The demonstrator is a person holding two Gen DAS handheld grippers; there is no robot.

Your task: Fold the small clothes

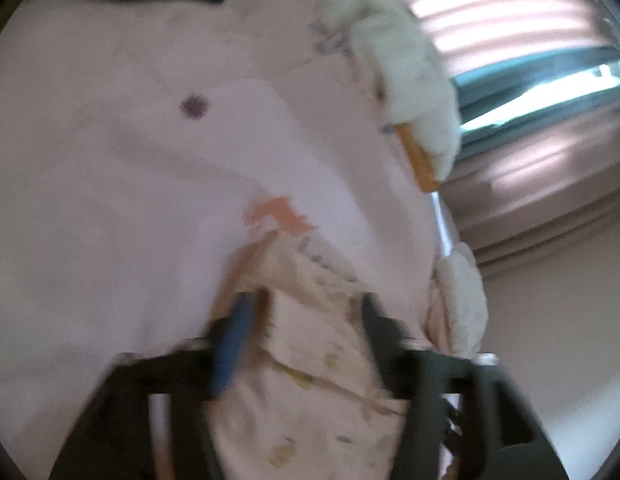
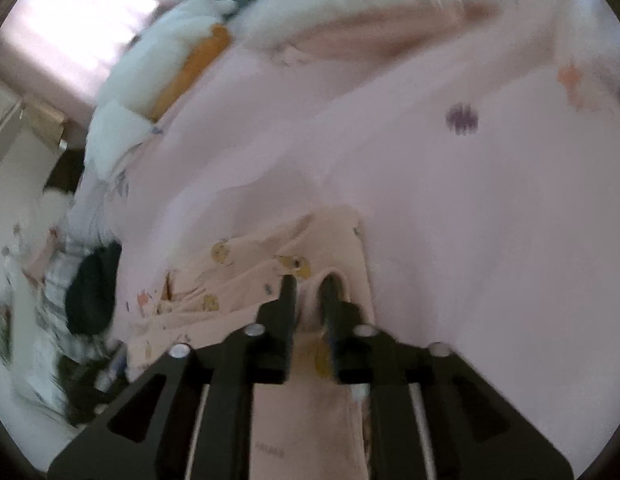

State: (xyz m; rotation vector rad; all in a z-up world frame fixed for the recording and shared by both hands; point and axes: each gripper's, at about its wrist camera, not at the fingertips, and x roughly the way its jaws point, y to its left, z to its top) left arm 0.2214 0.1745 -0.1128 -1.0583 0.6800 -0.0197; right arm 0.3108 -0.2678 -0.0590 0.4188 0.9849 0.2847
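A small peach garment with yellow cartoon prints (image 2: 246,280) lies on a pale pink bedsheet (image 2: 470,208). My right gripper (image 2: 308,292) is shut on a fold of this garment, which bunches between its black fingers (image 2: 288,296). In the left wrist view the same garment (image 1: 310,360) fills the gap between my left gripper's (image 1: 306,312) wide-apart fingers, one with a blue pad (image 1: 230,344). That view is blurred, so whether the fingers pinch cloth is unclear.
A white plush toy with an orange part (image 1: 410,92) lies at the bed's edge, also in the right wrist view (image 2: 174,48). A heap of other clothes, one dark (image 2: 94,288), lies left. A window with pink curtain (image 1: 510,8) is behind.
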